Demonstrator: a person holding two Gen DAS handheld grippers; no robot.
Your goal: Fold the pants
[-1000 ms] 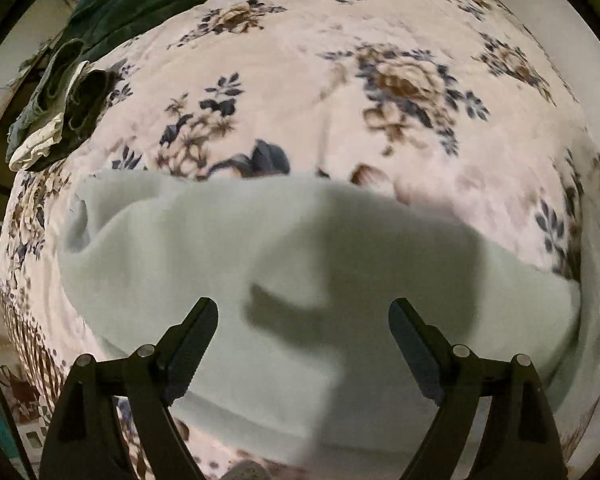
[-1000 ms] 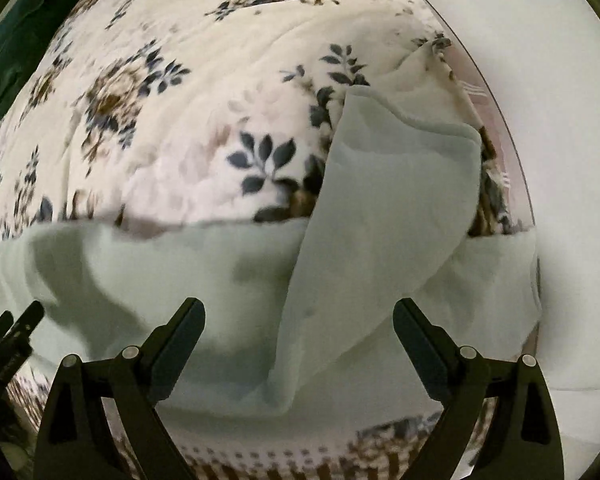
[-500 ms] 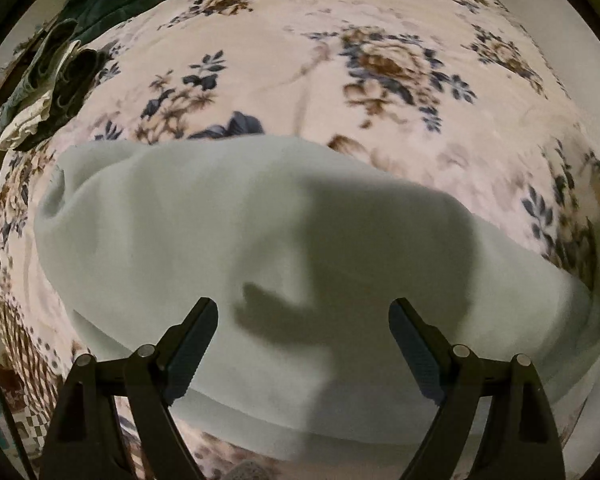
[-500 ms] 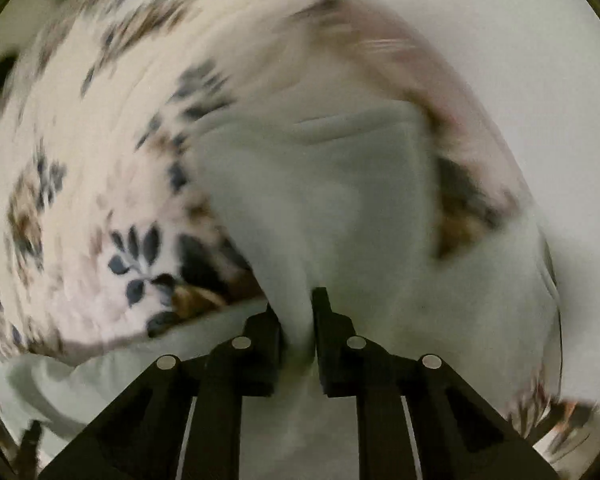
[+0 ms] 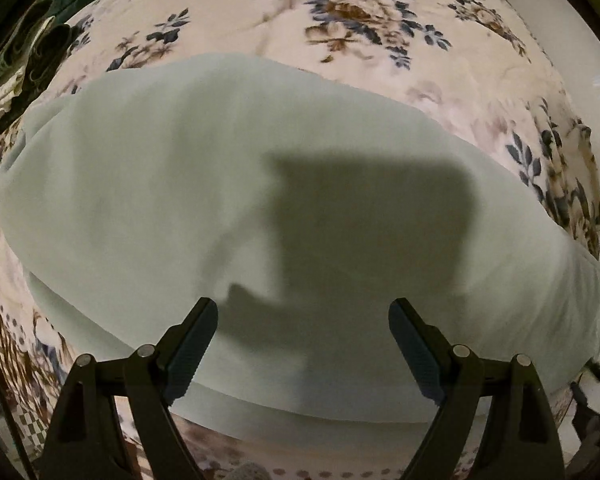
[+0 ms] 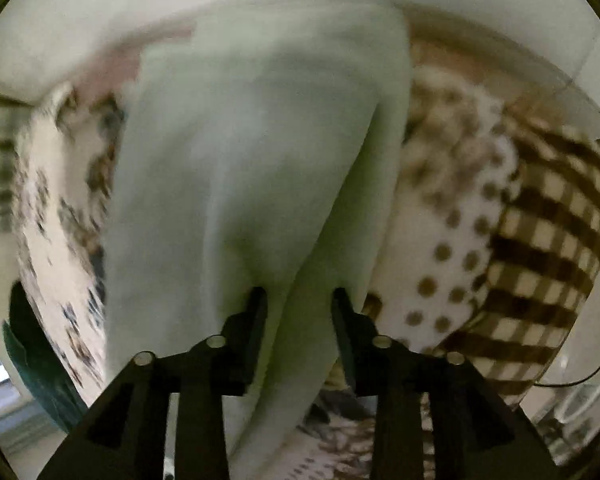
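Care matters: right tool [image 6: 298,300] clamps pale green fleece pants [image 6: 252,152], so carry that fold across evenly; left tool [image 5: 303,336], spread apart, should pin cloth against the floral bed quilt [image 5: 340,20].

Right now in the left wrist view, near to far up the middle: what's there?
Left claw, open → pale green pants lying flat, the claw's shadow cast on them → floral blanket beyond the pants' far edge.
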